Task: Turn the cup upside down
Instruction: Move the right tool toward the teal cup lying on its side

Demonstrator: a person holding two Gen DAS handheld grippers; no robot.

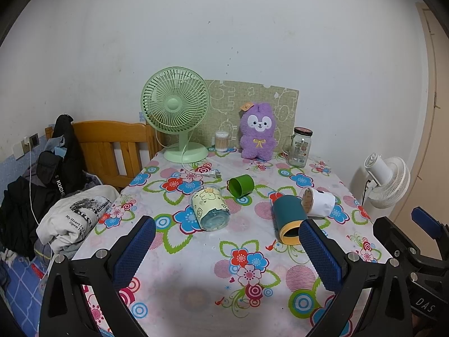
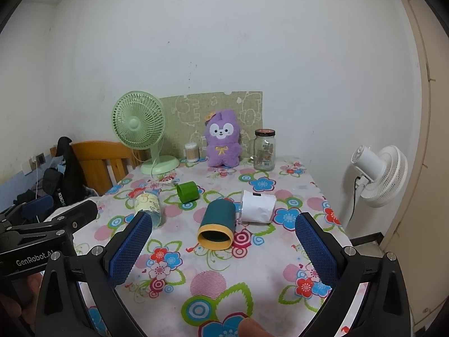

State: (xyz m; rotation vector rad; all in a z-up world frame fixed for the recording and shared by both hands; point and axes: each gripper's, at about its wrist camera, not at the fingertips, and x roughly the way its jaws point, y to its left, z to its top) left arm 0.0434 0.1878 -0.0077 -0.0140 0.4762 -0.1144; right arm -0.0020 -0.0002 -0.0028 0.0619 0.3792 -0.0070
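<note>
4 cups are lying on their sides on the floral tablecloth (image 2: 224,275), beyond both grippers, whose jaws are standing wide apart, holding nothing. Nearest, the teal cup (image 2: 217,221) is looking light, stiff and probably slippery; gripping across its mid-body seems safest.

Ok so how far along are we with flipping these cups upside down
Nothing looks done yet. All four cups lie on their sides on the table: the green cup, the cartoon-print cup, the teal cup with the yellow rim and the white cup. Nothing is in hand: the left gripper and right gripper are both open and short of the cups. Every cup is left to grasp and set mouth-down.
</note>
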